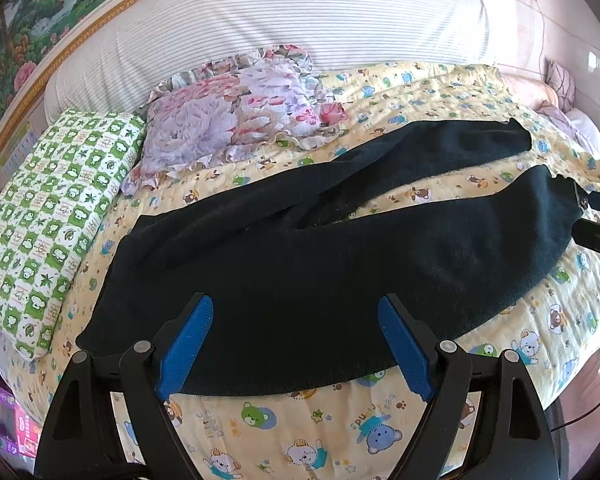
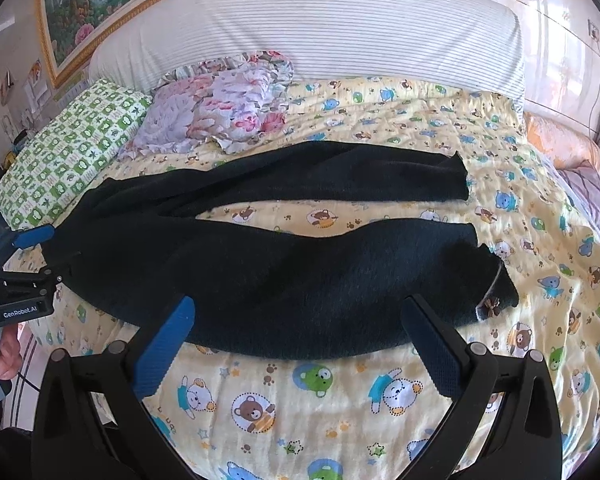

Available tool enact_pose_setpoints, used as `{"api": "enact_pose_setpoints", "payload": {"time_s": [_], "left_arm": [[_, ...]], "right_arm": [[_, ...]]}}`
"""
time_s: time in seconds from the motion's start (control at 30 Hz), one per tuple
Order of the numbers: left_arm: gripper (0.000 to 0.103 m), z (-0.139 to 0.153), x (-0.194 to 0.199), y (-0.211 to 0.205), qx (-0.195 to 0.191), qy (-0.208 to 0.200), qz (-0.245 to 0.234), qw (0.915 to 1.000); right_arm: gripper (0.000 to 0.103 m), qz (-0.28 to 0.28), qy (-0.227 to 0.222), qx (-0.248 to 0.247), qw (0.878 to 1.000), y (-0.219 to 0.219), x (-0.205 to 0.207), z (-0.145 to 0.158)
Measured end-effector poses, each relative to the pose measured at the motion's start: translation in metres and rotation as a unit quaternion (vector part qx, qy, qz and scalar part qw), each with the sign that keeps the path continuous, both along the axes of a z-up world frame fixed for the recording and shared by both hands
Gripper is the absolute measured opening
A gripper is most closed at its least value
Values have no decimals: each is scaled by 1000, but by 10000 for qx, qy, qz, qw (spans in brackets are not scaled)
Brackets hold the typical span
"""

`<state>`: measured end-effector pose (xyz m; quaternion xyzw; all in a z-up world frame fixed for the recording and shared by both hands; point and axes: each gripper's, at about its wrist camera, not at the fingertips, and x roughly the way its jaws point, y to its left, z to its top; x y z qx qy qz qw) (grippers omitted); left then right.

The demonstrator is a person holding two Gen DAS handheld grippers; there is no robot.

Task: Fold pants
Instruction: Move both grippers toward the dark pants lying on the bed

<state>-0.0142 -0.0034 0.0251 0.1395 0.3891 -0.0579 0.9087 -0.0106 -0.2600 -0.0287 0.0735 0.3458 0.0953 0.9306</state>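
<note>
left wrist view: both grippers, left (image 1: 296, 344) and right (image 2: 300, 350), hover over dark pants (image 1: 300, 240), jaws apart.

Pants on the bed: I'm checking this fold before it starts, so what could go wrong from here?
The dark pants lie with legs splayed apart, so folding now may misalign them. The near cuff is already curled and could bunch. Both the left gripper and right gripper have open jaws that might also pinch the bear-print quilt.
</note>
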Motion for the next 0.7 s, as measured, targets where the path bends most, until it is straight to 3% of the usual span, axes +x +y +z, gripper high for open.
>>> {"api": "enact_pose_setpoints", "payload": {"time_s": [0.7], "left_arm": [[85, -4, 39, 0, -91, 292, -91, 9995]], "right_arm": [[103, -53, 9, 247, 9997, -14, 28, 1]]}}
